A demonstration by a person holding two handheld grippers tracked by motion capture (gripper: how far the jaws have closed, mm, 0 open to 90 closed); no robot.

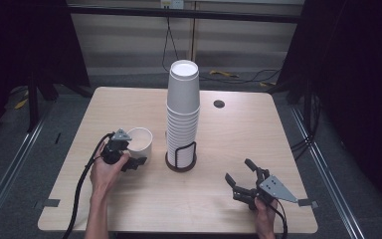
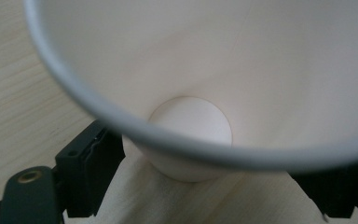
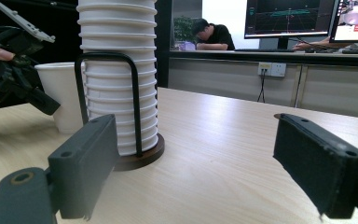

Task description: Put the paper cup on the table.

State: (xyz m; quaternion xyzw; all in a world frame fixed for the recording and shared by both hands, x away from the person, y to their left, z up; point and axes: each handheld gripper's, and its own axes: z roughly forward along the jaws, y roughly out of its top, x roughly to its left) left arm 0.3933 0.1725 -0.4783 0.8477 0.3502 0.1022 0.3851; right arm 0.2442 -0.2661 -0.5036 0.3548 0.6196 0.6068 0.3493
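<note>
I keep my left gripper (image 1: 135,162) pinching the near wall of the single paper cup (image 1: 140,143) gently, so the rim does not crush. That cup stands on the desk (image 1: 229,199) just left of the cup stack (image 1: 183,114). My left hand (image 1: 107,172) angles in low; my right gripper (image 1: 239,178) rests spread, well right of the stack.

The high view is soft and low in detail: the tabletop (image 1: 129,209) is evenly lit from above, and the room around its edges falls to near black. Shadows on it are faint and short. In the left gripper view the cup (image 2: 261,60) sits too close, its rim a blurred grey band. The right gripper view is sharper mid-distance; bright monitors (image 3: 289,16) glare behind, and the near claw pads look soft.
</note>
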